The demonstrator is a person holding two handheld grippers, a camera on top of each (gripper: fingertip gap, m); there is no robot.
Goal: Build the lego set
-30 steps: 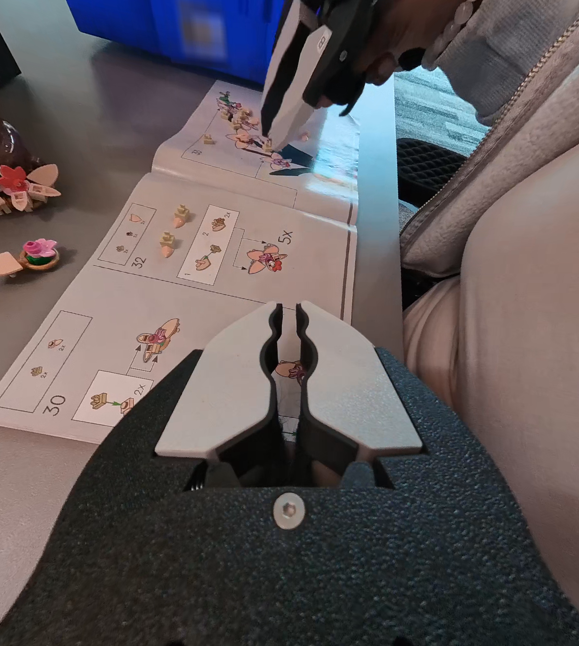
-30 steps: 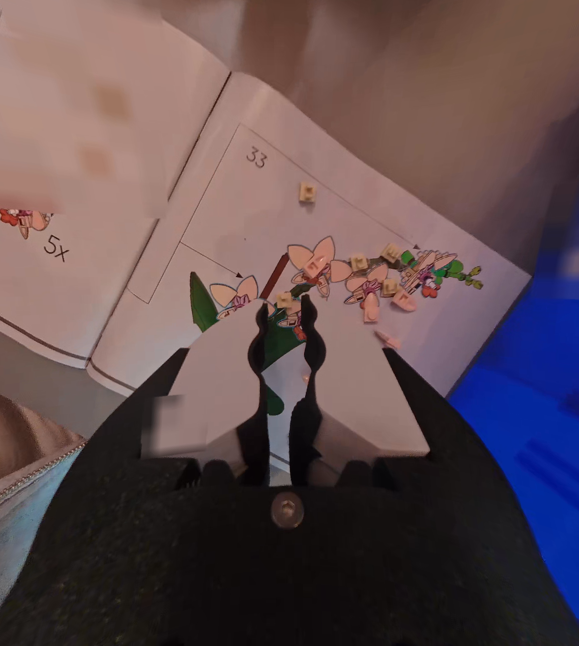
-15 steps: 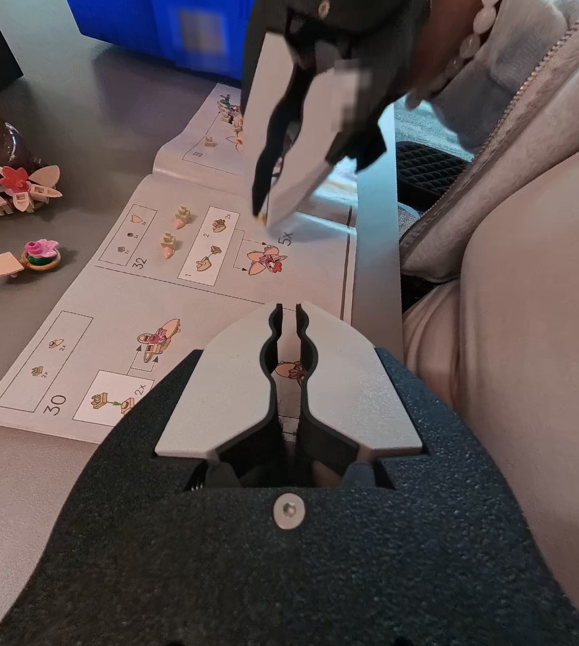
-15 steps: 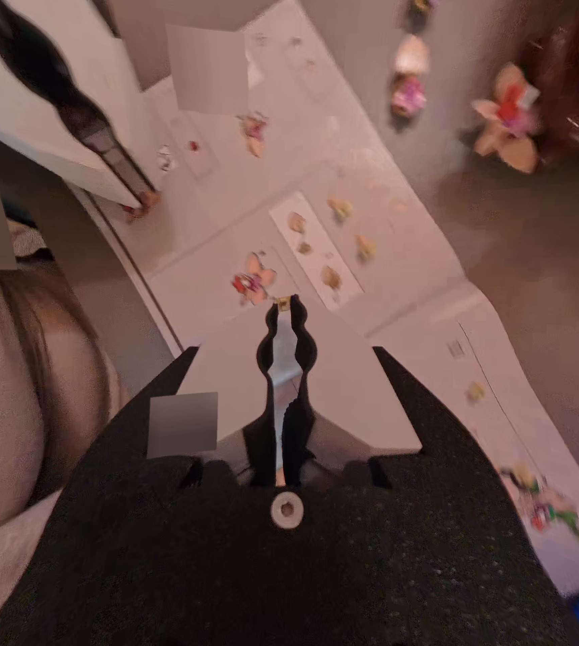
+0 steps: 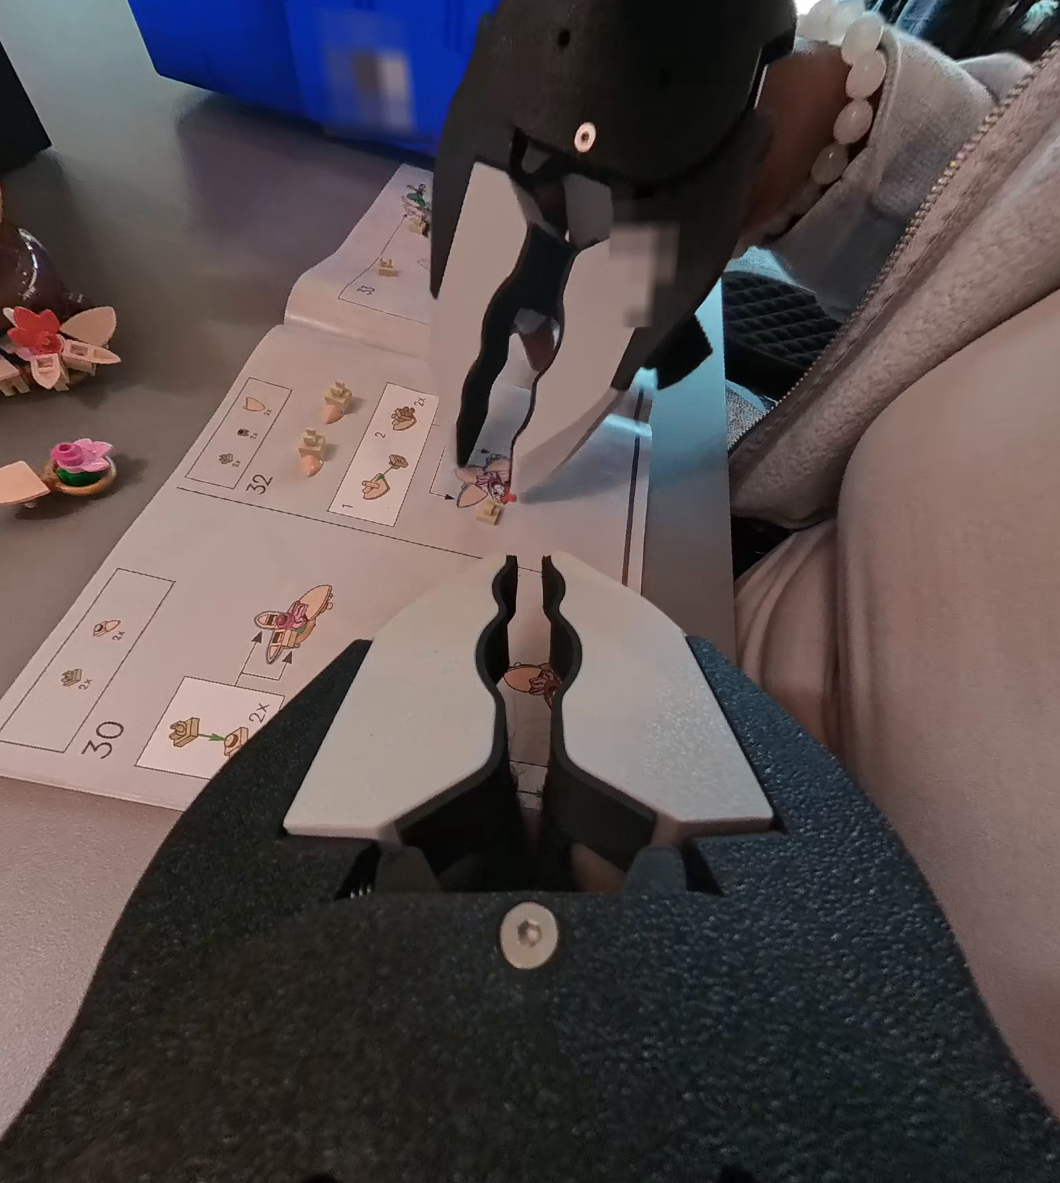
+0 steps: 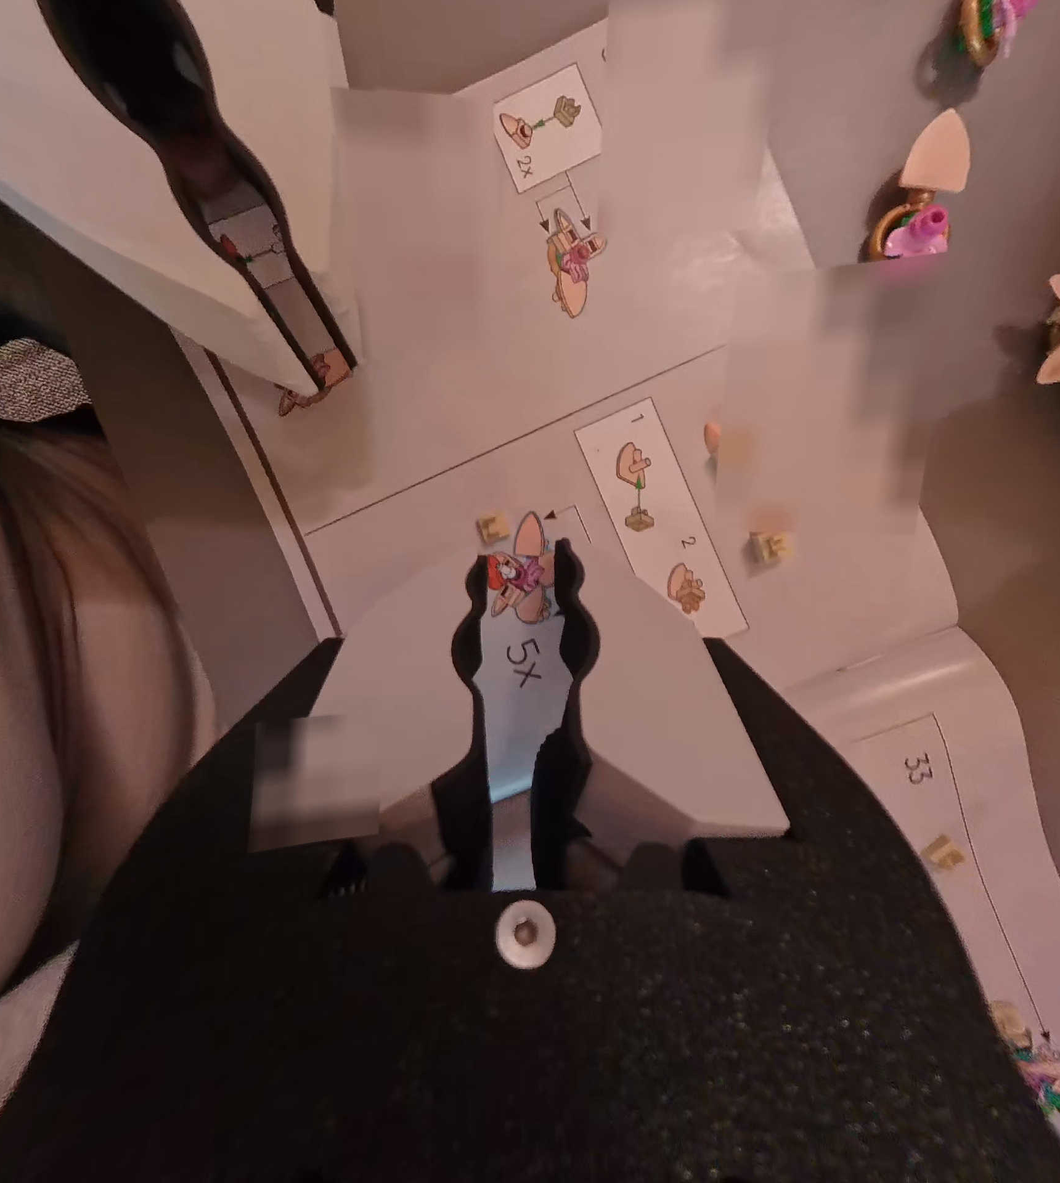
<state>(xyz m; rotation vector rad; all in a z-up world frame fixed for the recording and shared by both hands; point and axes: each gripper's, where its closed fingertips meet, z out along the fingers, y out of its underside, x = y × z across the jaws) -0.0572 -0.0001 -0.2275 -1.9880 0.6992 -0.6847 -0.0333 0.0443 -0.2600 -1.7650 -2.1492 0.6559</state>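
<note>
On the open white paper instruction booklet (image 5: 207, 608), the right gripper (image 5: 490, 470) stands parted, tips down, just beyond a small tan clip brick (image 5: 490, 512); the left gripper (image 5: 529, 563), nearly closed, grasps nothing. The brick's long axis cannot be told.

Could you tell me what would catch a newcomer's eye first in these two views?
Most striking is the right gripper, pointing steeply down with open jaws onto an open white building-brick instruction booklet, a small tan brick piece lying just beside its tips. The left gripper hovers low over the booklet's near edge, nothing held. Left on the grey table sit small pink-and-cream brick flowers.
</note>
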